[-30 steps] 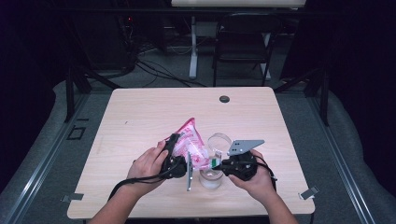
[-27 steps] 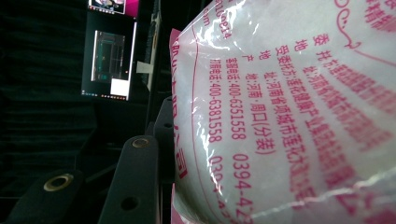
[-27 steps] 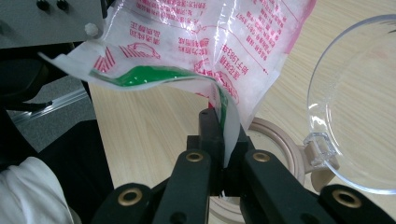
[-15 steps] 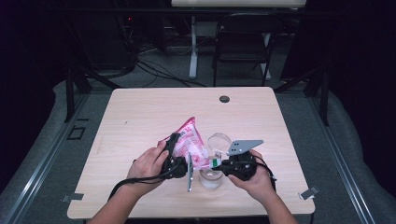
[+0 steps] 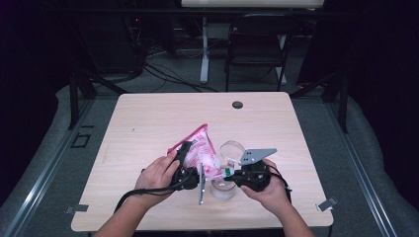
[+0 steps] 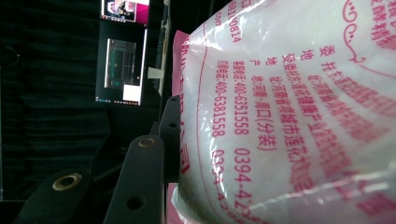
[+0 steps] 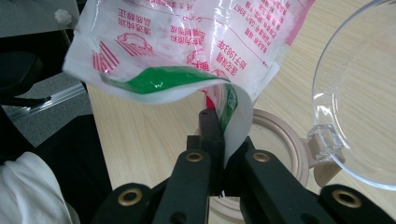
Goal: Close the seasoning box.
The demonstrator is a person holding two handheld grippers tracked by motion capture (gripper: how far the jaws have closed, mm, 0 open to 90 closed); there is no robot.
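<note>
Left tongs (image 5: 190, 160) have just been closing a bit more on the pink-and-white bag (image 5: 201, 150), bag body between the jaws and pressed; likely firming the hold before tipping it into the jar (image 5: 223, 186). Otherwise same as a second ago: both hands parked. Right tongs (image 7: 223, 140) clamped on the bag's lower corner, jaws together. Bag sits mid-frame, tilted over the open jar, clear lid (image 7: 359, 93) flipped back, lower centre of tabletop (image 5: 148, 123).

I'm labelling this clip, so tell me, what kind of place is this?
Probably a recording studio or lab, not a kitchen: a lone wooden table on grey carpet, black curtains around it, a lit monitor and cables behind.
</note>
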